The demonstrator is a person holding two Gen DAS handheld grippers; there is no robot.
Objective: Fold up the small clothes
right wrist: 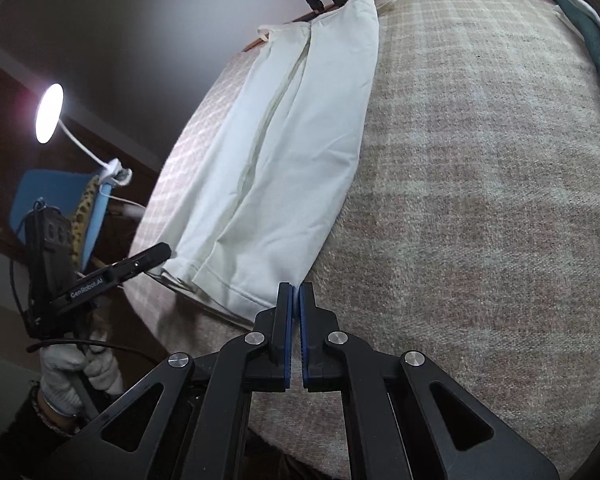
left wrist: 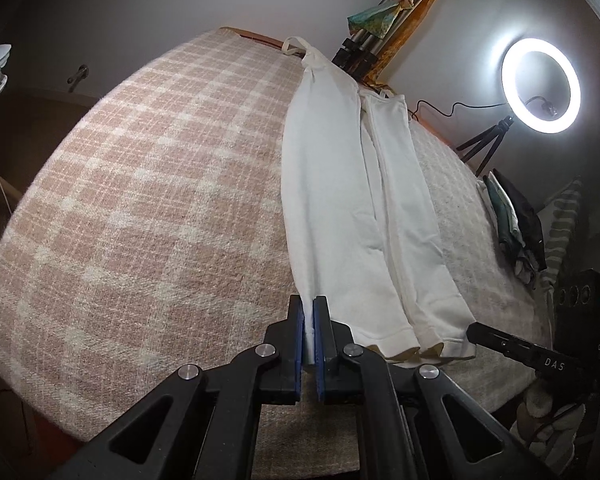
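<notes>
A long white garment [left wrist: 340,200] lies lengthwise on a pink-and-cream plaid blanket [left wrist: 160,200], its thin straps at the far end. My left gripper [left wrist: 309,300] is shut on the near left corner of its hem, with white cloth showing between the blue pads. The right gripper [left wrist: 471,327] reaches that hem's other corner from the right. In the right wrist view the garment [right wrist: 292,140] runs away from my right gripper [right wrist: 295,286], which is shut where the near right corner ends. The left gripper [right wrist: 160,250] sits at the far corner of the hem, held by a gloved hand [right wrist: 72,376].
A lit ring light [left wrist: 540,86] on a tripod stands past the blanket's right side, next to a pile of folded clothes [left wrist: 516,220]. Metal tripod legs [left wrist: 360,52] stand at the far edge. A desk lamp [right wrist: 49,114] and a blue chair [right wrist: 56,196] are off the left side.
</notes>
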